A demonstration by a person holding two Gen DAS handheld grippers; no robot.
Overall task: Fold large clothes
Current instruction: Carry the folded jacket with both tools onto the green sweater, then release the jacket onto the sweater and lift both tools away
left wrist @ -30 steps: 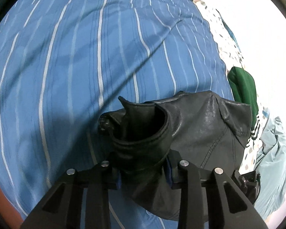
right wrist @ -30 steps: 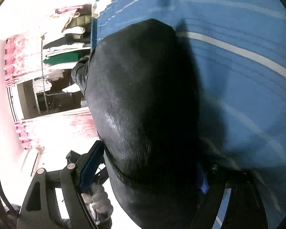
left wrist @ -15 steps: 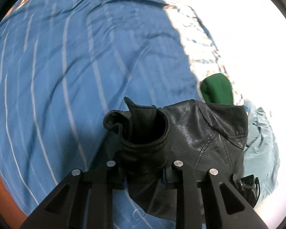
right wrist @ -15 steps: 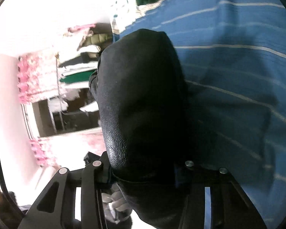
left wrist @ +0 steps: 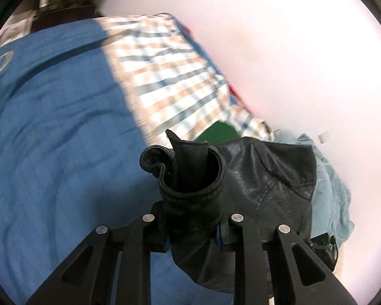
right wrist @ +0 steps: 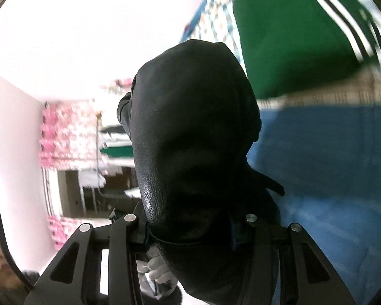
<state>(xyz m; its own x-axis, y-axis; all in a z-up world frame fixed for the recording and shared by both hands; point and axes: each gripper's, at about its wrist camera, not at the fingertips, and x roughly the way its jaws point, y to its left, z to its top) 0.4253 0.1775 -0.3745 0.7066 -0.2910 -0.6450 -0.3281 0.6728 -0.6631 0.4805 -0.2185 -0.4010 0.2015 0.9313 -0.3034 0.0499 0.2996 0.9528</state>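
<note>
A black leather jacket [left wrist: 266, 178] hangs between my two grippers above the blue bedsheet [left wrist: 50, 152]. My left gripper [left wrist: 193, 231] is shut on a rolled cuff of the jacket, which sticks up between the fingers. My right gripper [right wrist: 190, 231] is shut on another bunched part of the jacket [right wrist: 190, 127], which fills the middle of the right wrist view and hides what lies behind it.
A checked cloth [left wrist: 170, 76] lies along the bed's far side by the pale wall [left wrist: 292, 50]. A green garment with white stripes [right wrist: 292, 38] lies on it. A light blue garment [left wrist: 330, 190] is heaped at the right. Shelves and a pink floral curtain [right wrist: 63, 132] stand beyond.
Both grippers have lifted and swung with the jacket toward the checked cloth and the wall. The green garment now looms large in the right wrist view. Both grips are unchanged.
</note>
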